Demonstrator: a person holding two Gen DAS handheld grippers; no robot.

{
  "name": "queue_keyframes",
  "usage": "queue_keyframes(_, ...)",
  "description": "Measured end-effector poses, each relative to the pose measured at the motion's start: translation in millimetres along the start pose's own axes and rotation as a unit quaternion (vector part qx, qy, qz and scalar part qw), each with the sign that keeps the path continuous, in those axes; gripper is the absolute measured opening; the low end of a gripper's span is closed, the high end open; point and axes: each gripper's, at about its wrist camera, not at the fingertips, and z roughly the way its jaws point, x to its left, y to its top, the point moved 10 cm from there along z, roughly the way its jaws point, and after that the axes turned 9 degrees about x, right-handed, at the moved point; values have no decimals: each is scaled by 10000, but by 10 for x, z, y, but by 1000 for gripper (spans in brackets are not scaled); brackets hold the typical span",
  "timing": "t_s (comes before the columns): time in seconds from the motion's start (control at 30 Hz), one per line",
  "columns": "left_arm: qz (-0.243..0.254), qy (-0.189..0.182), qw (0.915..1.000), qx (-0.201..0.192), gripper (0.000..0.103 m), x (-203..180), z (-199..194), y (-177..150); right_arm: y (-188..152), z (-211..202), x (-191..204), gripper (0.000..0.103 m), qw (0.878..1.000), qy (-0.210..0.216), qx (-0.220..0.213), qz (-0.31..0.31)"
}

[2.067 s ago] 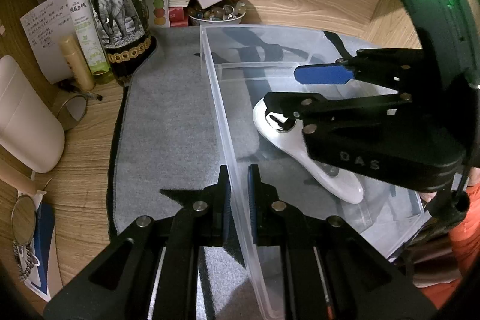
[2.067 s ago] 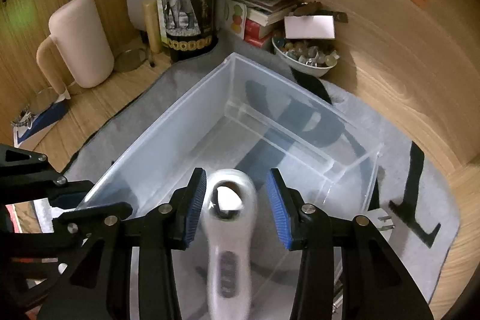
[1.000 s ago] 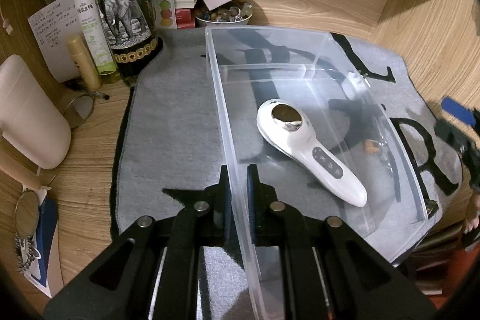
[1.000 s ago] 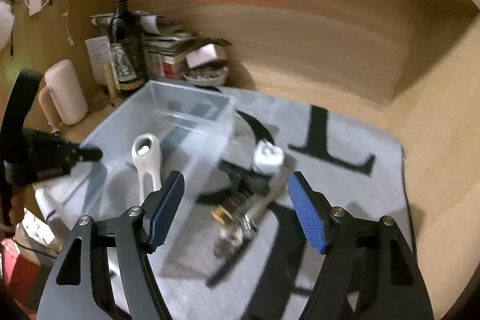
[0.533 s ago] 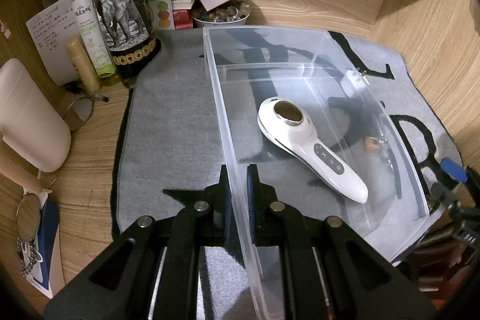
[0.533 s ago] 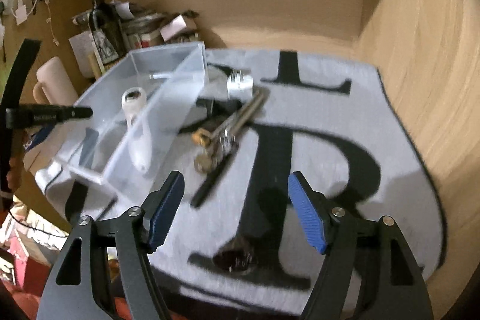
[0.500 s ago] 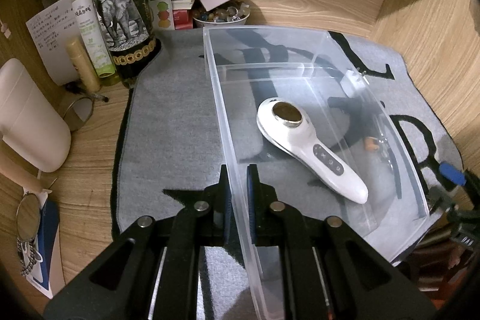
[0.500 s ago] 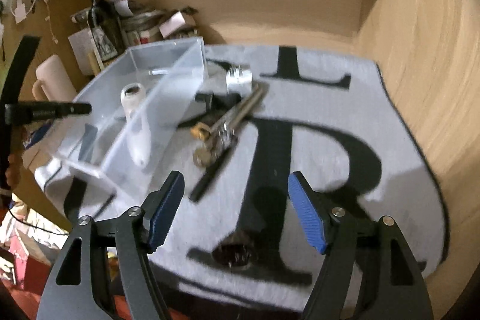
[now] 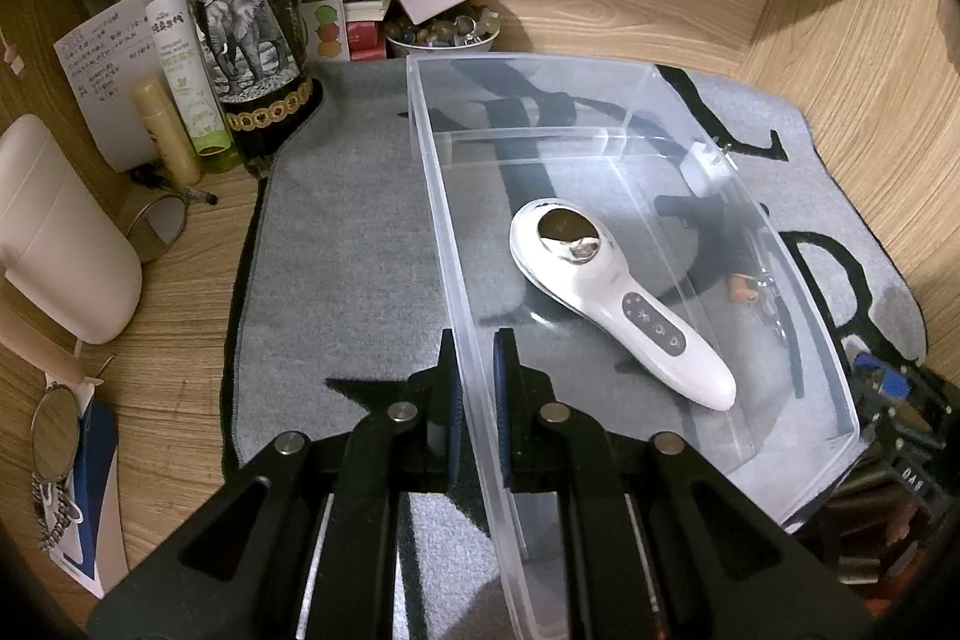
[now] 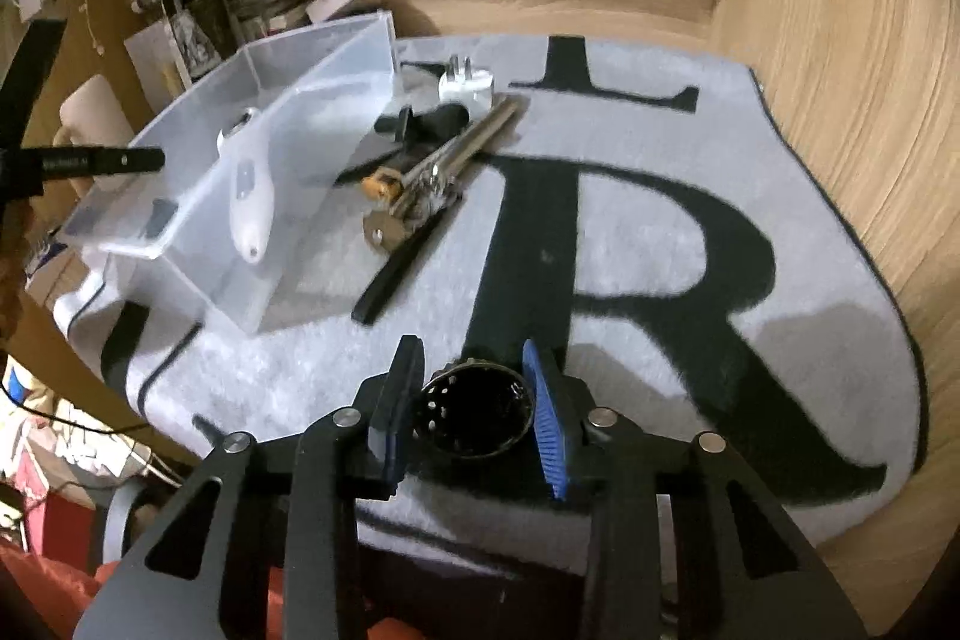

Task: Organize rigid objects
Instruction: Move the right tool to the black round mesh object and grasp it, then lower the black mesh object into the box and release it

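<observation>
My left gripper (image 9: 477,394) is shut on the near left wall of the clear plastic bin (image 9: 456,244). A white handheld device (image 9: 618,298) lies inside the bin; it also shows in the right wrist view (image 10: 249,184). My right gripper (image 10: 474,412) has its jaws around a small black perforated cup (image 10: 477,415) on the grey mat, both pads at its sides. Beside the bin lie a metal tool with keys (image 10: 438,166), a black stick (image 10: 402,268), a black plug (image 10: 426,121) and a white plug (image 10: 465,85).
A wine bottle with an elephant label (image 9: 246,16), a spray bottle (image 9: 180,46), a bowl of stones (image 9: 441,34), books and a cream jug (image 9: 54,244) stand on the wooden desk at the left and back. A wooden wall (image 10: 840,40) rises to the right of the mat.
My right gripper let go of the white device in the bin, swung out to the right over the mat, came down and narrowed its jaws around the black cup. The left gripper has held still.
</observation>
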Motion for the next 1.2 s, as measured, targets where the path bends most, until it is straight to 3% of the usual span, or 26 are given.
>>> queue_keyframes(0.4,-111,-29,9999,32,9,4,3,-1,700,-178,146,32,9973,152,-642,-335)
queue_keyframes(0.7,-164,-10,9999,40,9,8,22,2,1138,-241,516,32,9910,430,-913,-876)
queue_keyframes(1.2,-176,30,9998,74,8,26,41,8,1632,20,1242,32,9786,936,-768,-1663)
